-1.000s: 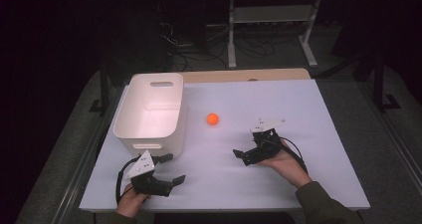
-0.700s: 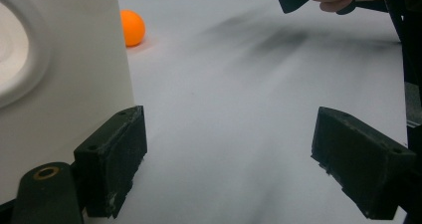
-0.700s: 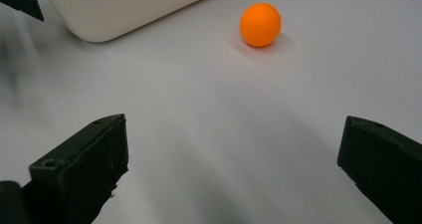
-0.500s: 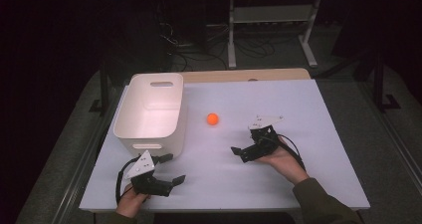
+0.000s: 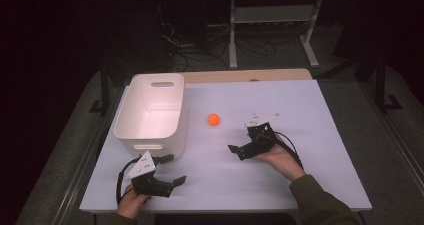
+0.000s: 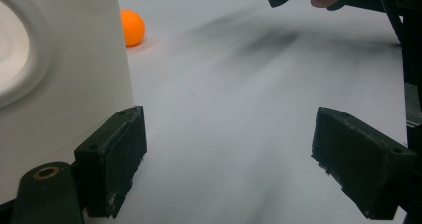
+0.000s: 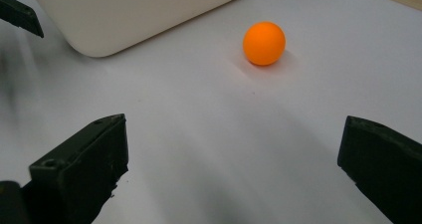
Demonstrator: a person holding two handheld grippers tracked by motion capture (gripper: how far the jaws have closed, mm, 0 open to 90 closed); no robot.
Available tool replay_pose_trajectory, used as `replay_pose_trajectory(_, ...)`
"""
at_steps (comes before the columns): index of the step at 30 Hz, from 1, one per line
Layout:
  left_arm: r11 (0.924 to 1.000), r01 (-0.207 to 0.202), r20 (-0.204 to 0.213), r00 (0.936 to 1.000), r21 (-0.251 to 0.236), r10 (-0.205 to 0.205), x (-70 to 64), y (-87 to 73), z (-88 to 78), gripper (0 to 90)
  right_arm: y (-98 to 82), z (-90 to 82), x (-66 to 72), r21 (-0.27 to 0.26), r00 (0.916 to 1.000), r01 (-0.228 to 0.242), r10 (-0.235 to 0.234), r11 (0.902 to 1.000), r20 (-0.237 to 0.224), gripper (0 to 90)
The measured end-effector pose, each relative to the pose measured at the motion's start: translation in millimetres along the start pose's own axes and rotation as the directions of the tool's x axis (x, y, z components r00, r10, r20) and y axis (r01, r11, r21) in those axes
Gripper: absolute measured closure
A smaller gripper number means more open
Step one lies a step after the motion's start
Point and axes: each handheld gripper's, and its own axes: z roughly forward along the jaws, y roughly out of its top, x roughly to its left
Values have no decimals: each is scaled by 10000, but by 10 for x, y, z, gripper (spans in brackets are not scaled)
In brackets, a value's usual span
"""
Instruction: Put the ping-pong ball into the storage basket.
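Observation:
An orange ball (image 5: 213,119) lies on the white table top, just right of a white plastic bin (image 5: 150,140). My right gripper (image 5: 240,137) rests low over the table to the ball's near right, open and empty. In the right gripper view its jaws (image 7: 234,169) stand wide apart, with the ball (image 7: 264,43) ahead of them and slightly right. My left gripper (image 5: 175,169) sits by the bin's near corner, open and empty. The left gripper view (image 6: 234,159) has the bin wall (image 6: 64,84) at its left and the ball (image 6: 132,28) far off.
The table top (image 5: 300,105) is a white sheet with a wooden strip along its far edge. Dark floor, cables and a metal stand lie beyond it. The bin (image 7: 134,10) stands to the left of the ball, with bare surface around both grippers.
My right gripper has crept a little to the left, toward the ball. The left gripper, the ball and the bin have stayed put.

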Motion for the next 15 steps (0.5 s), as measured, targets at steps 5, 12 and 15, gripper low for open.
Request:
replay_pose_trajectory(5,10000,15,-1,10000,-3,-15,1,0,0,141,40,28,-6,-16,10000,31,-31,10000,-10,0)
replay_pose_trajectory(12,10000,6,1,10000,16,-6,2,0,-2,141,88,65,-26,-35,10000,51,-51,10000,-15,0)
replay_pose_trajectory(15,10000,-2,0,10000,15,2,1,0,-1,141,106,84,-30,-38,10000,42,-43,10000,-50,0)
